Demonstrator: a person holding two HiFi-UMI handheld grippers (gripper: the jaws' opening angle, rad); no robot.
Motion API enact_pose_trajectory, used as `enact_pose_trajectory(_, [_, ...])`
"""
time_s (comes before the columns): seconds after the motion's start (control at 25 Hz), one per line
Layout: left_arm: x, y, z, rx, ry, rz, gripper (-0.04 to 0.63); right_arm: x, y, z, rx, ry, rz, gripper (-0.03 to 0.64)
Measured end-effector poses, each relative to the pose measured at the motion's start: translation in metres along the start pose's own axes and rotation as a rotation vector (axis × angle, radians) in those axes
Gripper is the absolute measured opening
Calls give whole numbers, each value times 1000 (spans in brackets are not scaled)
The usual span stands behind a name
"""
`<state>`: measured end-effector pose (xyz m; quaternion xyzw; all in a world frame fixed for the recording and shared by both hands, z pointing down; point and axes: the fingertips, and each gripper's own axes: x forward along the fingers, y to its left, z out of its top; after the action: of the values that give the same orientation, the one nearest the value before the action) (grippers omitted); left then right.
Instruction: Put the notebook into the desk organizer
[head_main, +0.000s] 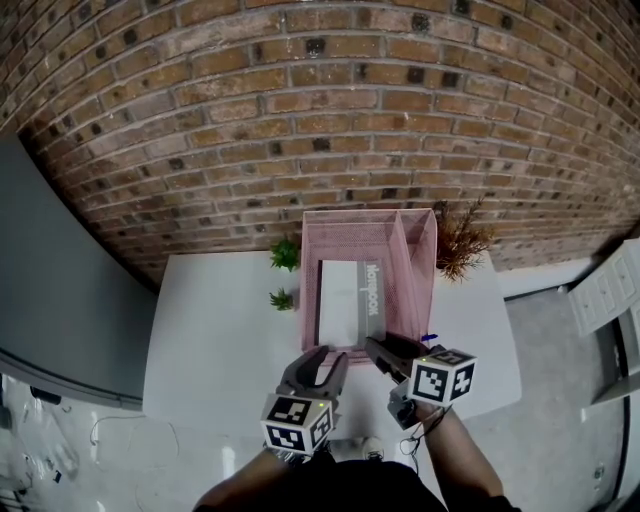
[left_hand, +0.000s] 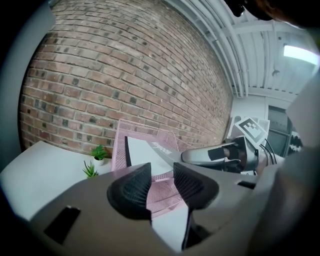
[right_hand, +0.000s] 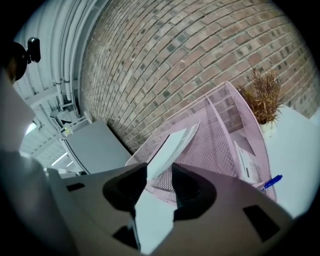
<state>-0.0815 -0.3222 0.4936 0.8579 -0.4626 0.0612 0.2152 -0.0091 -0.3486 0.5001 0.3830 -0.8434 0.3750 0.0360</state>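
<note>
The brick wall (head_main: 300, 120) fills the upper head view, and a grey panel (head_main: 60, 280) at its left is cut off by the frame edge. On the white table (head_main: 210, 330) stands the pink mesh desk organizer (head_main: 415, 250). Both tools cover its near rim, so the front edge is hard to follow. The notebook (head_main: 345, 300) sits inside the organizer's wide left compartment, white cover up and grey lettered spine towards the narrow right compartment. Its near end is partly hidden behind the gripper tips, and I cannot tell whether it lies flat or leans on the mesh. The person's forearms are cut off at the bottom edge. The left gripper (head_main: 325, 357) hovers over the table just before the organizer, with its jaws released, a clear gap between the pads and nothing in them. The right gripper (head_main: 378, 350) points at the notebook's near corner with its jaws apart. The corner shows through the gap just beyond the tips, and the pads do not press on it. A dried brown plant (head_main: 460, 245) stands right of the organizer, and two small green plants (head_main: 286, 253) stand left of it. A blue pen (head_main: 429, 338) is mostly hidden behind the right gripper.
</note>
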Motion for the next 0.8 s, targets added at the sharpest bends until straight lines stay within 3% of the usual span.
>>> enact_pose_trajectory(0.44, [-1, -11, -2, -14, -6, 56, 137, -7, 14, -10, -267, 132, -18, 295])
enact_pose_trajectory(0.8, [-21, -24, -9, -50, -34, 177, 137, -18, 14, -24, -486, 221, -28, 342])
